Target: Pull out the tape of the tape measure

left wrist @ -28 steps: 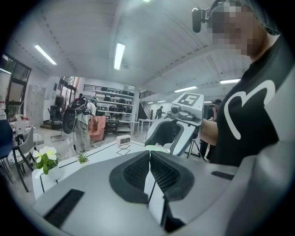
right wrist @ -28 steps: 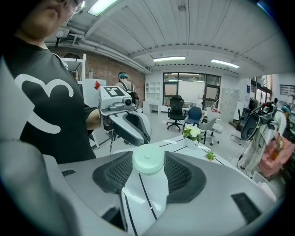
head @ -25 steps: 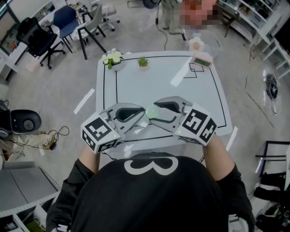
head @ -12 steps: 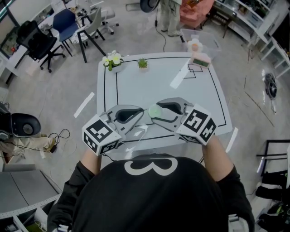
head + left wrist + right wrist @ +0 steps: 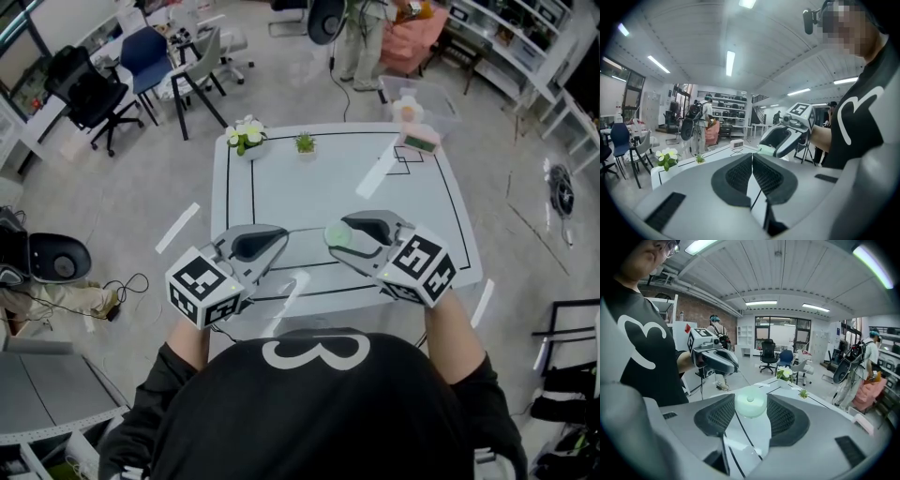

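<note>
White table [image 5: 281, 183] w/ black border lines. Far edge: white flowers [image 5: 246, 134], sm. green plant [image 5: 305, 142], pink box [image 5: 418, 141] rt corner. Office chairs [image 5: 150, 52] beyond.

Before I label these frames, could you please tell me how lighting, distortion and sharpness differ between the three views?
Head view: even overhead light, table edges bowed. Left gripper view: heavy fisheye, dark corners, ceiling strips blown out. Right gripper view: same fisheye and vignette, tape measure sharp, the drawn tape only a hairline.
</note>
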### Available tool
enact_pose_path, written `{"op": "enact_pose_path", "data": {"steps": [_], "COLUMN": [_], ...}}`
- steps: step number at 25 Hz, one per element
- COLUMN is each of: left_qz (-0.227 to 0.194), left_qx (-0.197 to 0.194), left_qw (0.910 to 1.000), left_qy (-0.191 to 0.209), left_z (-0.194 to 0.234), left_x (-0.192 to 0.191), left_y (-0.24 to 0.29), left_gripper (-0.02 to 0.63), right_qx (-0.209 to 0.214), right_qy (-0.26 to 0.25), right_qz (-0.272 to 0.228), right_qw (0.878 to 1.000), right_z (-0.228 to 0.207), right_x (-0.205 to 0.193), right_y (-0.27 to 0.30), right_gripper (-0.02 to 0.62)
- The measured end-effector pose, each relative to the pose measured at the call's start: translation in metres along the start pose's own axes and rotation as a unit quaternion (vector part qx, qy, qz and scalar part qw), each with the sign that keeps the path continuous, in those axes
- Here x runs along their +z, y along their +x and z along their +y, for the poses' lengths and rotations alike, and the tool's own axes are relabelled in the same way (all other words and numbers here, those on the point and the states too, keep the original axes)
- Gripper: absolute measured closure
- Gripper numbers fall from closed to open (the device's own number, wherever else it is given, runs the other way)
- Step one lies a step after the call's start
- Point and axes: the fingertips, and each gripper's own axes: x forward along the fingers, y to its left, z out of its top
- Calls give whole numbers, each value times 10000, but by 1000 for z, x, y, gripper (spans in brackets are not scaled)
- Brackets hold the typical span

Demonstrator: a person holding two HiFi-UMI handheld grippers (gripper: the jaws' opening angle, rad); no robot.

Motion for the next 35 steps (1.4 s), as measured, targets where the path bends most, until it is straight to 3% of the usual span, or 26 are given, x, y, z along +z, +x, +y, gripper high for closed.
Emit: {"op": "enact_pose_path", "data": {"steps": [20, 35], "left_qz": [-264, -299], "left_qx": [1424, 1878], "left_qw": [9892, 9817], "left_qy": [-224, -107], "left_z": [36, 55], "left_x": [2, 2], "left_y": [-68, -89], "left_gripper": [600, 600], "right_qx": [-717, -1108], "right_qy": [84, 186], "right_qz": [-7, 32], "right_qw": [9974, 9937], "right_z": [-12, -25], "right_x": [-1, -9], "right_y": [-24, -43], "right_gripper": [373, 373]}}
